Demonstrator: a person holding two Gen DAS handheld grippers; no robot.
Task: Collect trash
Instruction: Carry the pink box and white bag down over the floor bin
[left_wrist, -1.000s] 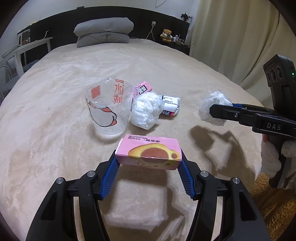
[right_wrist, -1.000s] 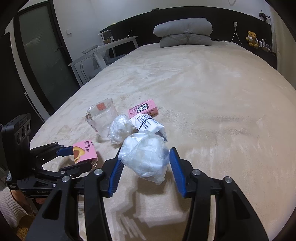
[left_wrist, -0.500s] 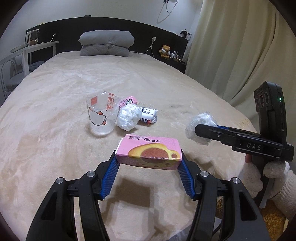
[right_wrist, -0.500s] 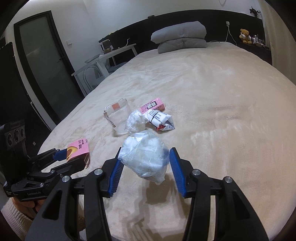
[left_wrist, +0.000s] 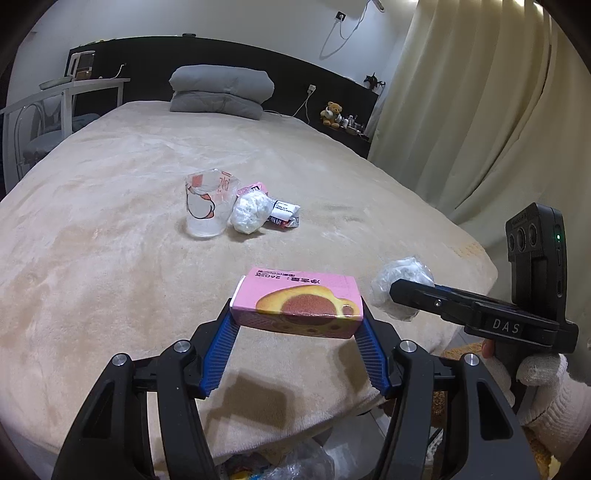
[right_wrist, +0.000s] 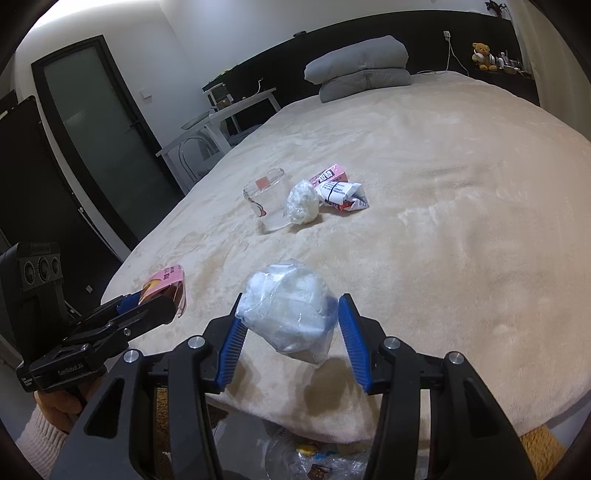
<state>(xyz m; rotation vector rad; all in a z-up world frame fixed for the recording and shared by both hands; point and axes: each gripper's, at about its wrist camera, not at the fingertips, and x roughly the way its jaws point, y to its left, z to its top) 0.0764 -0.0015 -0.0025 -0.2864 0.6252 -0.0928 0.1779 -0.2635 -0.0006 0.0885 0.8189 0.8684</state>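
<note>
Left gripper pinches a pink snack box crosswise, 1 blue pad on each short end; box lifted clear of the beige bed cover, near the foot edge of the bed. Jaws are spread only as wide as the box, both pads pressing on it. The box top shows a brown-and-yellow cake picture and a line of print. Right gripper clamps a crumpled clear plastic bag with white wadding inside; pads bite its 2 sides and the bundle bulges out forward and below them, off the cover. From the left wrist view the same gripper comes in from the right, side-on, the bundle at its tip, with a gloved hand on its handle. From the right wrist view the left gripper sits at lower left with the pink box at its tip. Left on the bed, well apart from both grippers, near mid-bed: a clear plastic cup standing upright, printed in red; a second white wad in plastic touching the cup's right side; behind it a small pink carton and a crumpled white wrapper with black and red print, lying close together. Below the bed edge, under both grippers, a clear bag with coloured scraps shows, partly hidden by the gripper frames.
</note>
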